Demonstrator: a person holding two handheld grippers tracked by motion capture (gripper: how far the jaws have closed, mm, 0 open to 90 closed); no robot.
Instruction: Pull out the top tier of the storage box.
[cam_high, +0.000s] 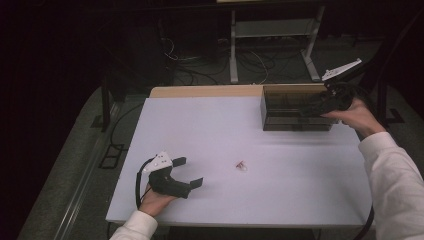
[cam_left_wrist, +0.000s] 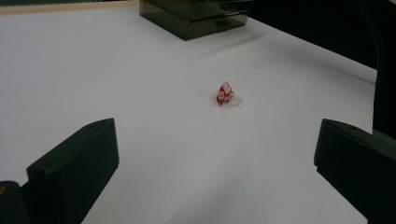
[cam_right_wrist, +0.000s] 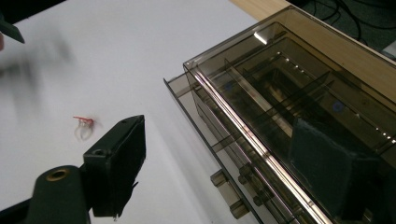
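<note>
your right gripper (cam_high: 320, 106) is at the smoked translucent box (cam_high: 295, 107) on the table's (cam_high: 225, 130) far right. one jaw stands outside the front wall, the other shows behind the tinted plastic, so the wall lies between them; contact cannot be told. dividers split the box. your left gripper (cam_high: 187, 172) rests wide open, nothing between the small red-and-clear item (cam_high: 241, 165) and it.

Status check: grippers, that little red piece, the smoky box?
Left gripper open, resting on table. Right gripper at smoky box, grip unclear. Red piece loose mid-table, untouched. Nothing in the way.
</note>
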